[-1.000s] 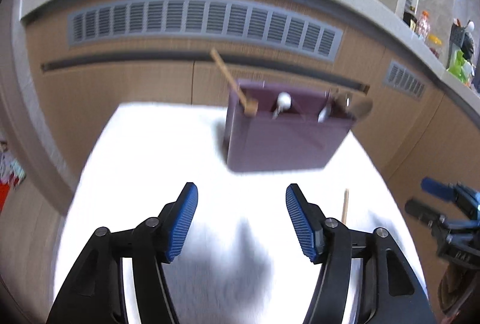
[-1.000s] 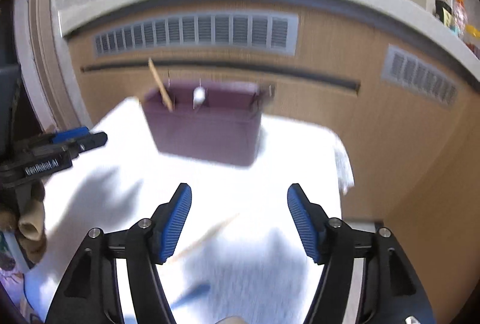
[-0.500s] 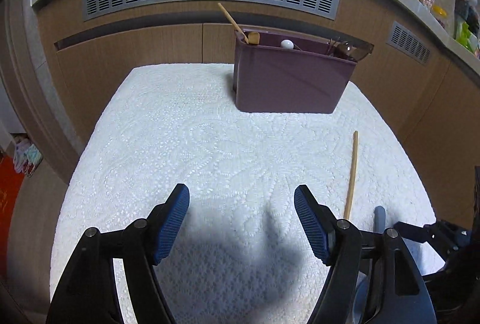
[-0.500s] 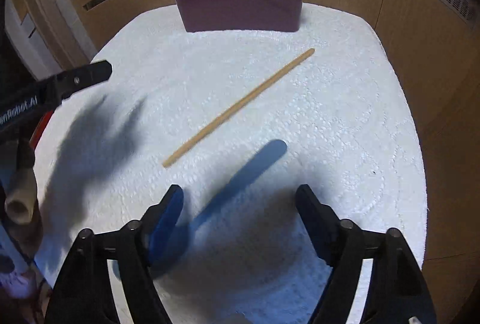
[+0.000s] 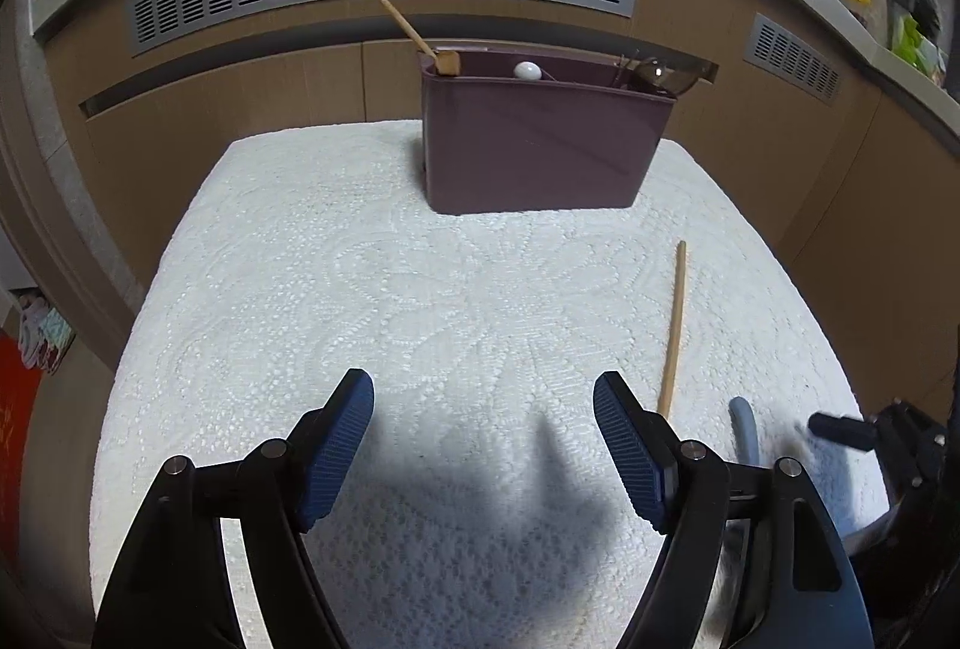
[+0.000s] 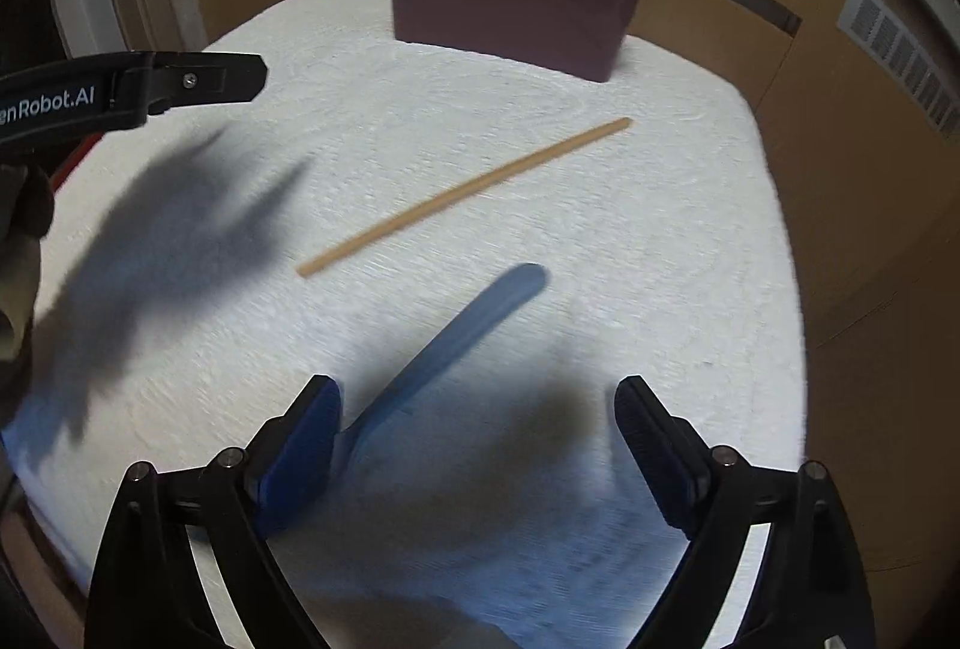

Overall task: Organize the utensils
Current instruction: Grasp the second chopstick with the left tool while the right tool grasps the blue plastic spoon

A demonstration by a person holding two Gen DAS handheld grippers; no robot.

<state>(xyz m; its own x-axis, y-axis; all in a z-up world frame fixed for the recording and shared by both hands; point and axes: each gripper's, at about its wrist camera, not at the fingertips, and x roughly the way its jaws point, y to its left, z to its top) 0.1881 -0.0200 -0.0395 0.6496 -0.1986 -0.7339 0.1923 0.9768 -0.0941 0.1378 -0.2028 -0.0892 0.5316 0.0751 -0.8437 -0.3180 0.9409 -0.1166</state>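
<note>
Opening both tongs, I note the left tongs (image 5: 483, 445) empty and the right tongs (image 6: 477, 445) unclenched over the blue utensil (image 6: 462, 334).

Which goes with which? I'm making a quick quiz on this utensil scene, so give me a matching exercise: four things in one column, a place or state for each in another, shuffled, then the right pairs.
Things:
1. wooden stick
2. blue handle
3. purple holder
4. left gripper

Places or states:
A. stands upright at the far edge of the white cloth
B. lies on the cloth, running in beside the right gripper's left pad
C. jaws opening, nothing between them
D. lies alone on the cloth, slanting, between holder and handle

Pairs: 1-D, 2-B, 3-A, 4-C
</note>
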